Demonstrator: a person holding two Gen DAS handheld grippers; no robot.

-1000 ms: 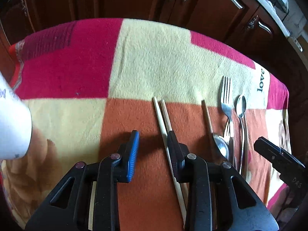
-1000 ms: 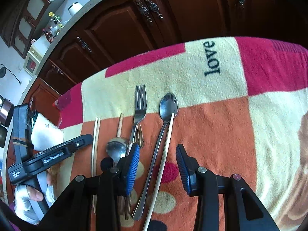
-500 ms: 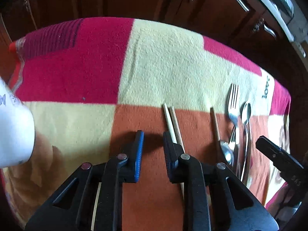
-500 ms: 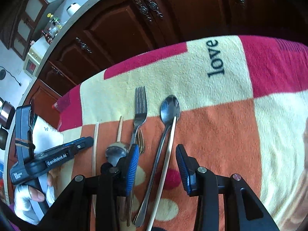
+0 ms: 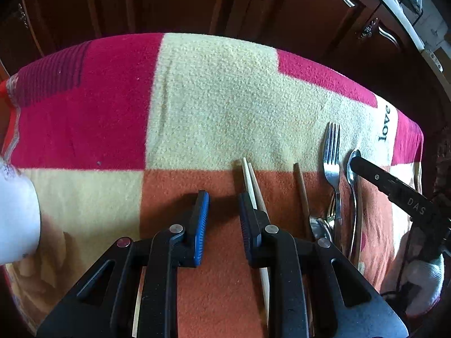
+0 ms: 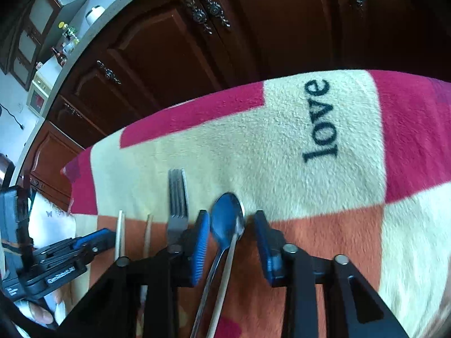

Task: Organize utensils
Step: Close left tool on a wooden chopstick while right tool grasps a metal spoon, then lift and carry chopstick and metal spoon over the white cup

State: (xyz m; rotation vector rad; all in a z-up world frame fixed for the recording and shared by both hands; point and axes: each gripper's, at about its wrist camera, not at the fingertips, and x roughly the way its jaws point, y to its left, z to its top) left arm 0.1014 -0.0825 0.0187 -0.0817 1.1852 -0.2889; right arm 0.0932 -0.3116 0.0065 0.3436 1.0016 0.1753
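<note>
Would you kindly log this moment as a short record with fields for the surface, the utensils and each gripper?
surface: patchwork blanket printed "love"
utensils: chopstick pair, fork, spoon with a single chopstick lying across it
left gripper: open, over the orange patch, chopstick pair beside its right finger
right gripper: open, straddling the spoon and single chopstick

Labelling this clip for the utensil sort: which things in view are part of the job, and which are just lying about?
Part of the job: fork, spoon, chopstick pair, darker single chopstick, right claw open astride the spoon.

Lying about: white cup, patterned blanket, cabinets.
</note>
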